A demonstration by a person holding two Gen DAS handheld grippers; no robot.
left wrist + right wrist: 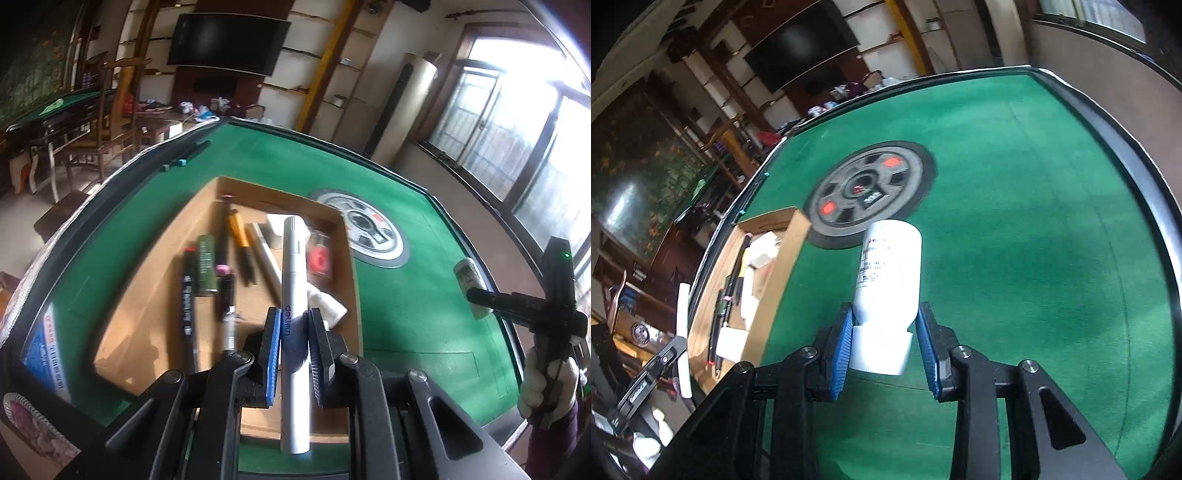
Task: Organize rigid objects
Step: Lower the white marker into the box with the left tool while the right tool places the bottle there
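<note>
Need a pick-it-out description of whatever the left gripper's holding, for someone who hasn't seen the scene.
Start at the green felt table, then the open cardboard box of pens on it. Above the box's near edge, the left gripper is clamped on a slim white tube with dark lettering down its side. It is longer and paler than the dark pens below, and far thinner than the white bottle in the right gripper.

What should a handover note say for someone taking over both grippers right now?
Left gripper: shut on the white pen-shaped device, held above the cardboard box.
Right gripper: shut on the white bottle, above the green table, right of the box.
Done: pens, markers and small items already lie in the box.
Left: put both held items in the box; two dark pens remain at the table's far edge.
</note>
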